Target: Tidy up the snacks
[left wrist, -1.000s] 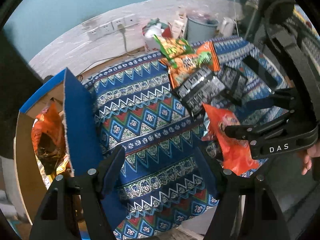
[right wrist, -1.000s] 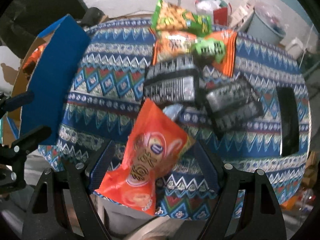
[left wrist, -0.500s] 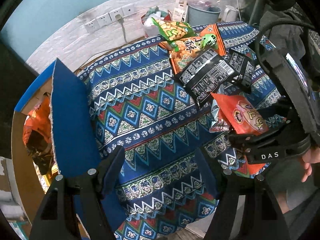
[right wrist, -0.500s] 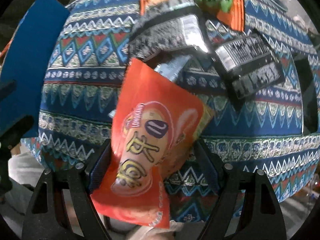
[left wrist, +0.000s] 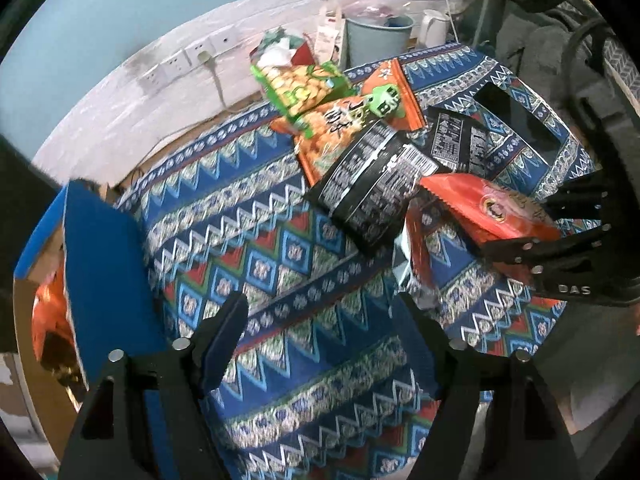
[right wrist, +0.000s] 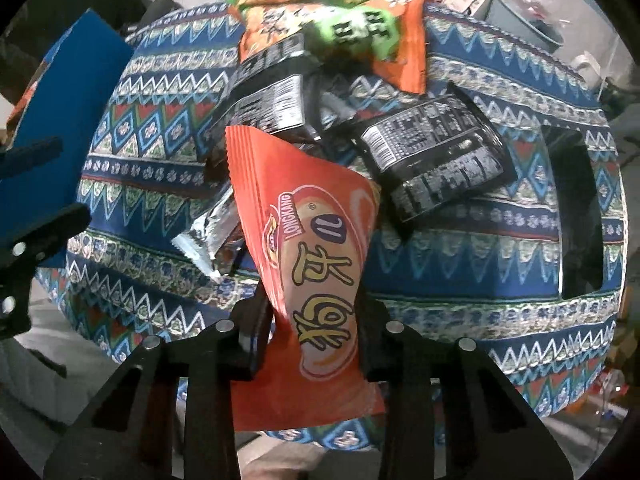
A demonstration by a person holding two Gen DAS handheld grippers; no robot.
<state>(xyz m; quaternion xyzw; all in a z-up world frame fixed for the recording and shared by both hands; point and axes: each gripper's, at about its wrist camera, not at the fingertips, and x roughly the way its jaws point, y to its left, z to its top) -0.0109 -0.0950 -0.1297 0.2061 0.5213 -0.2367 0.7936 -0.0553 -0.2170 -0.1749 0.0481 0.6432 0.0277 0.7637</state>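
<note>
My right gripper (right wrist: 316, 316) is shut on an orange-red snack bag (right wrist: 316, 256) and holds it above the patterned tablecloth (right wrist: 460, 216); the bag also shows in the left wrist view (left wrist: 496, 212), pinched by the right gripper (left wrist: 520, 240). My left gripper (left wrist: 324, 320) is open and empty above the cloth (left wrist: 256, 240). A pile of snacks lies at the back: two black bags (left wrist: 372, 184) (left wrist: 460, 140), an orange bag (left wrist: 344, 124) and a green bag (left wrist: 296, 84). A blue-flapped cardboard box (left wrist: 100, 264) at the left holds orange snack bags (left wrist: 48, 316).
A silver wrapper (right wrist: 208, 232) lies under the held bag. A black phone-like slab (right wrist: 576, 208) lies on the cloth's right side. A bucket (left wrist: 376, 40), kettle (left wrist: 432, 28) and wall sockets (left wrist: 188, 60) stand behind the table.
My right gripper has closed on the orange-red bag and lifted it off the cloth. The left gripper has drifted slightly and stays open.
</note>
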